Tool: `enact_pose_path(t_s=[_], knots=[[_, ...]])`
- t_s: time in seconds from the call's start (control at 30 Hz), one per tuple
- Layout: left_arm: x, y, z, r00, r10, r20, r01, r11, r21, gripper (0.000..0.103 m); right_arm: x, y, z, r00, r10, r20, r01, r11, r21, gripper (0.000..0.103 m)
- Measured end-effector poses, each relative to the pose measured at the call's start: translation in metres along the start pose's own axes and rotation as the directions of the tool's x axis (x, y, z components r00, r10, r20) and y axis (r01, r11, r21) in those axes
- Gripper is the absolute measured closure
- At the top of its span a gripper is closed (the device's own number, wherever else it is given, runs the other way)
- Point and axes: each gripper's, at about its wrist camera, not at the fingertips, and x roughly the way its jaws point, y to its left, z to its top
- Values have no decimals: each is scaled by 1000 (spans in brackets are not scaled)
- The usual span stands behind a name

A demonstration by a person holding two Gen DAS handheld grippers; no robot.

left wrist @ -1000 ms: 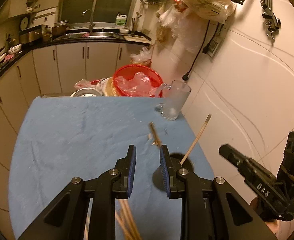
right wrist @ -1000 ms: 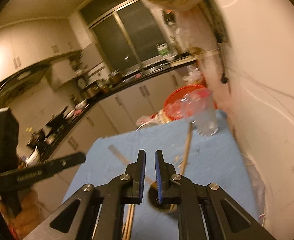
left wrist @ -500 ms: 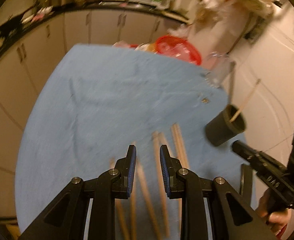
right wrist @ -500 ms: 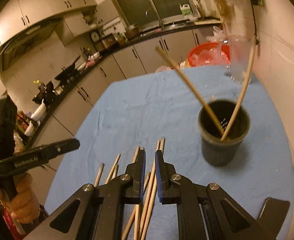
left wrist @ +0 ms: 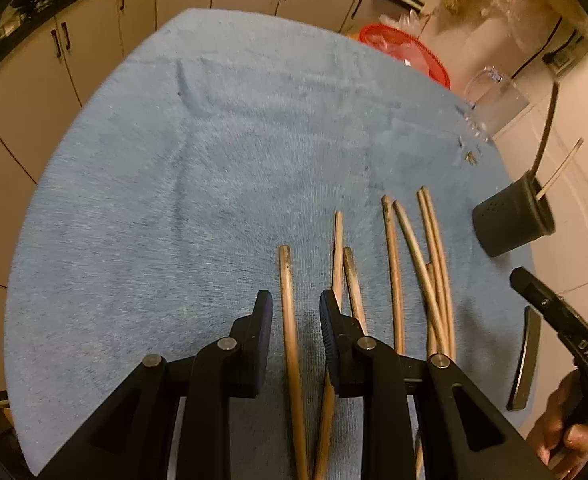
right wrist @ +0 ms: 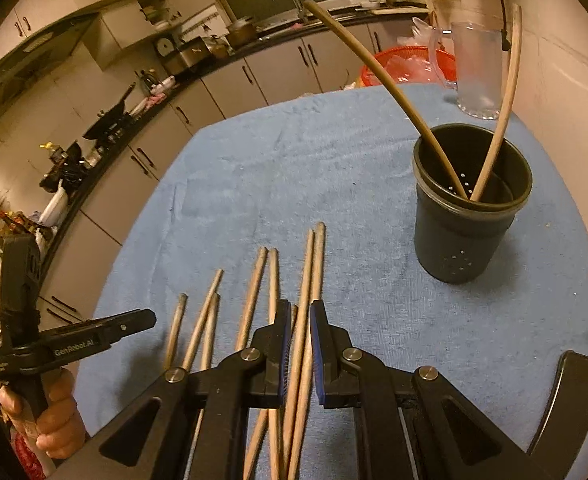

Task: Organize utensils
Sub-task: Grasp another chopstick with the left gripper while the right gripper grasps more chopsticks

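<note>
A light blue towel cloth (left wrist: 213, 160) covers the bench. The chopsticks (right wrist: 310, 280) are tan wood, some darker brown at the tips. The holder cup (right wrist: 466, 236) is dark grey, dotted with small pale holes. Both tools are black with blue pads (right wrist: 283, 364). A basket (left wrist: 410, 50) is bright red; the mug (right wrist: 476, 68) is clear, frosted-looking glass.

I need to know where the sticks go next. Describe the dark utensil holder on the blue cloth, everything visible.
The utensil holder is a dark, matte cylinder, plastic by the look, with a thickened rim band and small drain holes in its wall and floor. It stands upright on the blue cloth, near the table's wall-side edge, in front of the clear glass mug. Two chopsticks stand in it, leaning apart against opposite sides of the rim. Neither gripper touches it.
</note>
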Motion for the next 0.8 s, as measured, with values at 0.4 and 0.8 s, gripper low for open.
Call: enact_pose_path(t_s=[0.4, 0.8], knots=[[31, -7, 1, 987, 158, -14, -158, 987, 23, 81, 18, -1, 9, 998, -49, -46, 49, 999, 2, 92], [22, 15, -9, 988, 157, -4, -157, 988, 3, 83, 89, 18, 53, 970, -185, -159, 182, 983, -34, 92]])
